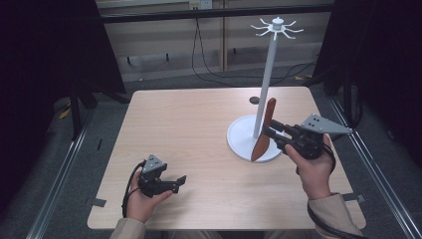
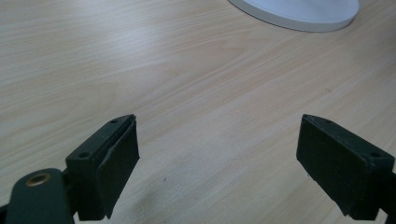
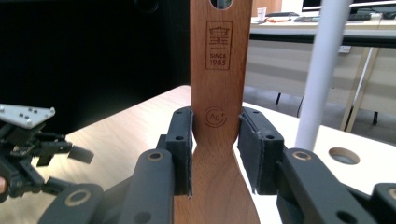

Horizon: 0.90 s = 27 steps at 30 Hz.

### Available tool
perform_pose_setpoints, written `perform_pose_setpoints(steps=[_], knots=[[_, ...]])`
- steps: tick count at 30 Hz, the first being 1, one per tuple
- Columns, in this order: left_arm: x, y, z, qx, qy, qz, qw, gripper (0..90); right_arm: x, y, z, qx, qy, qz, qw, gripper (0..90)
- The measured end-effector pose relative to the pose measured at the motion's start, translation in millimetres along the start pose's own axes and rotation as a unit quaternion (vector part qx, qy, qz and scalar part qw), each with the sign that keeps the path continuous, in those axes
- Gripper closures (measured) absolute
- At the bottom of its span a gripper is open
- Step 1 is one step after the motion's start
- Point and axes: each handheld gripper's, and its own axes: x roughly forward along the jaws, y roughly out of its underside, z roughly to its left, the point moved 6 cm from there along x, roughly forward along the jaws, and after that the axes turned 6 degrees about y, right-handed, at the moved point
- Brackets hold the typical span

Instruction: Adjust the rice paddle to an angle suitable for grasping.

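Our right gripper (image 3: 215,151) has its fingers (image 3: 181,149) clamped on the neck of the wooden spatula (image 3: 218,93), held upright beside the white stand (image 1: 269,79) — its tip over the base. We judge hanging it on the top hooks (image 1: 276,27) remains. Our left gripper (image 2: 217,163) waits over the desk (image 1: 189,129), fingers apart, empty.

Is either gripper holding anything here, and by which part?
The right gripper clamps a wooden spatula upright at the narrow neck, where handle meets blade. The left gripper is open over the table, holding nothing.
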Motion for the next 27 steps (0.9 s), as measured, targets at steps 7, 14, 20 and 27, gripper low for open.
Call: perform_pose_setpoints(steps=[7, 14, 20, 27], knots=[[0.2, 0.0, 0.0, 0.0, 0.0, 0.0, 1.0, 13.1, -4.5, -30.4, -15.0, -0.005, 0.028, -0.012, 0.9995, 66.9], [0.6, -0.1, -0.2, -0.002, 0.001, -0.002, 1.0, 13.2, -6.7, -54.4, -26.5, -0.006, 0.048, -0.022, 0.9986, 66.9], [0.3, -0.2, 0.1, 0.0, 0.002, 0.0, 1.0, 13.2, -7.8, -80.7, -38.9, -0.011, 0.065, -0.033, 0.9973, 66.9], [0.4, 0.1, 0.4, -0.004, 0.003, -0.001, 1.0, 13.3, -5.4, -103.9, -48.7, -0.014, 0.075, -0.037, 0.9964, 66.9]])
